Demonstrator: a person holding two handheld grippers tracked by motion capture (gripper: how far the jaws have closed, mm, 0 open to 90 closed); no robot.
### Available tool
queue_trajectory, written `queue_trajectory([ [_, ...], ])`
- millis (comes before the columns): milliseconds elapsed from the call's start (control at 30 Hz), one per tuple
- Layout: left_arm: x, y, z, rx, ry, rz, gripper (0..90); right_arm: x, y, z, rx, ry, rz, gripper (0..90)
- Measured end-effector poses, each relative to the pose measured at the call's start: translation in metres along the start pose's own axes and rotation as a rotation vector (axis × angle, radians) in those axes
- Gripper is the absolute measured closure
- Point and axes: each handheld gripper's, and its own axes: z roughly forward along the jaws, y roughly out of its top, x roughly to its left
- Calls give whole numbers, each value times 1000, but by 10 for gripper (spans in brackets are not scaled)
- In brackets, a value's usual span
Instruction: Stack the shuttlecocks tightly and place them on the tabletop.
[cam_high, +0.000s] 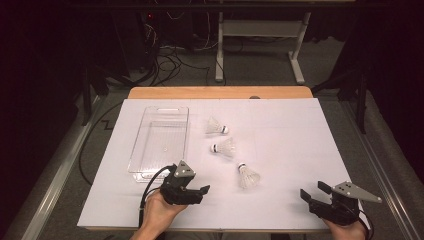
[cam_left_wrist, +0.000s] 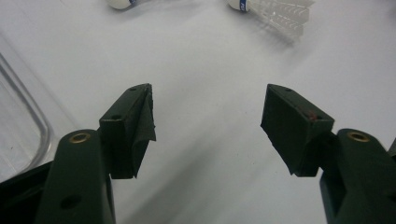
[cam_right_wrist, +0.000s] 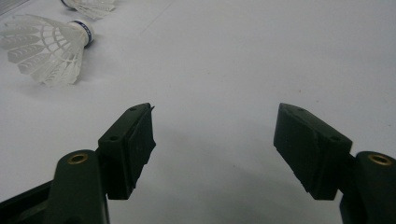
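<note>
Shuttlecock (cam_left_wrist: 275, 13) cut off at top edge, prob. nearest left claw (cam_left_wrist: 208, 126).

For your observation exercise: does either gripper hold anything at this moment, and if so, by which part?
Nothing is held. The left gripper and the right gripper both stand open over the white table, apart from the three shuttlecocks.

The table top (cam_high: 280, 150) looks like matt white paper or board, smooth, with a strip of light wood (cam_high: 220, 93) at its far edge. The tray (cam_high: 137, 150) at the centre left is clear glossy plastic. The shuttlecocks (cam_high: 248, 176) have white feather-like skirts, and the gripper pads (cam_left_wrist: 140, 126) look matt, dark and rubbery.
</note>
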Motion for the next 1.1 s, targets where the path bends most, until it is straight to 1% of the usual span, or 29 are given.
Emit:
queue_trajectory([
  [33, 0, -1, -1, -4, 1, 7, 352, 0, 0, 0, 0, 0, -2, 293],
  [200, -1, -6, -5, -20, 8, 12, 358, 0, 0, 0, 0, -1, 1, 293],
  [400, -1, -14, -10, -23, 11, 10, 364, 0, 0, 0, -1, -1, 0, 293],
  [633, 0, -22, -17, -33, 34, 14, 370, 0, 0, -1, -2, -1, 0, 293],
  [733, 1, -25, -20, -41, 36, 3, 372, 0, 0, -1, -2, -2, 4, 293],
  [833, 2, -27, -21, -44, 38, 0, 372, 0, 0, 0, -1, -2, -2, 293],
  [867, 2, -27, -21, -44, 38, 5, 372, 0, 0, -1, -1, -3, -1, 293],
  [1100, 4, -30, -24, -50, 42, -3, 370, 0, 0, -1, -1, -3, 1, 293],
])
